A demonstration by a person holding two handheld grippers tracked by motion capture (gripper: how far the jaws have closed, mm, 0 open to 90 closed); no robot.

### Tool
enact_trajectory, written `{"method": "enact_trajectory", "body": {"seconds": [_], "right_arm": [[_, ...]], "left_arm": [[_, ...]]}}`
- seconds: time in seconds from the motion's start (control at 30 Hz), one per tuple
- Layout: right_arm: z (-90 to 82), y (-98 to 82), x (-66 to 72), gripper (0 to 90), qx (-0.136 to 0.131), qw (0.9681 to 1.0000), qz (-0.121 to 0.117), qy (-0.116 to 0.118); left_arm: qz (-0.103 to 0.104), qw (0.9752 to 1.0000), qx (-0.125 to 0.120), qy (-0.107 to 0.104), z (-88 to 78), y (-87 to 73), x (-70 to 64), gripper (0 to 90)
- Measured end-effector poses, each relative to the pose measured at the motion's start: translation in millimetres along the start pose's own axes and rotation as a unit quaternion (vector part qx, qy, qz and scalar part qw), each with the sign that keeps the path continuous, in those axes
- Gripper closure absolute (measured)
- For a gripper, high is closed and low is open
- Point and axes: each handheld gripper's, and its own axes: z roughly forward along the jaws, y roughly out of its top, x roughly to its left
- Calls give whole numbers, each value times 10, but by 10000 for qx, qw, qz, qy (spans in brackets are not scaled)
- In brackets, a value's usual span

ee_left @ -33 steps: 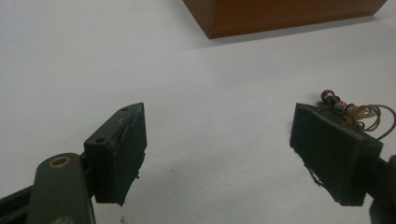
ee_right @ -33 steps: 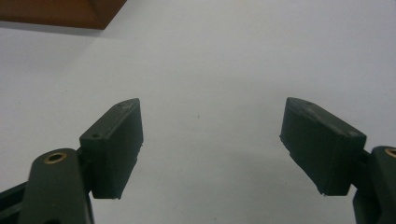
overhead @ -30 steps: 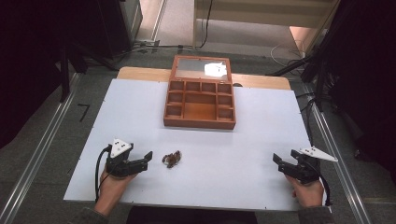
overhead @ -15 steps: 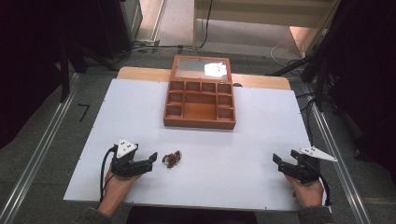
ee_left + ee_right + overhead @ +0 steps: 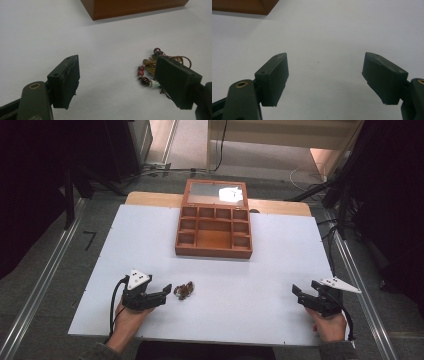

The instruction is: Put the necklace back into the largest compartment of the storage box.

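On the white table (image 5: 250, 300) the left gripper (image 5: 162, 295) sits low with its jaws spread wide, pointing at a small beaded bracelet (image 5: 184, 290) that lies just beside its tips, one jaw partly in front of the beads. The right gripper (image 5: 298, 296) rests well apart near the right edge, jaws also wide and holding nothing. A wooden compartment box (image 5: 214, 227) stands open farther back.

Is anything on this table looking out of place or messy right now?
One thing: a beaded bracelet lies in a tangled heap on the bare table, near the open left gripper, while the wooden box behind it stands open with its compartments apparently empty. The right gripper is open over bare table. Nothing looks spilled or damaged.
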Motion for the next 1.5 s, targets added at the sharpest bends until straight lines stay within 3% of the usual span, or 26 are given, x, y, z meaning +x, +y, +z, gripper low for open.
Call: {"method": "enact_trajectory", "body": {"seconds": [0.73, 1.5], "right_arm": [[4, -2, -4, 192, 12, 10000, 8, 11], [8, -5, -6, 194, 18, 10000, 15, -10]], "left_arm": [[99, 9998, 72, -179, 67, 7, -132, 227], [334, 9982, 165, -472, 167, 22, -288, 411]]}}
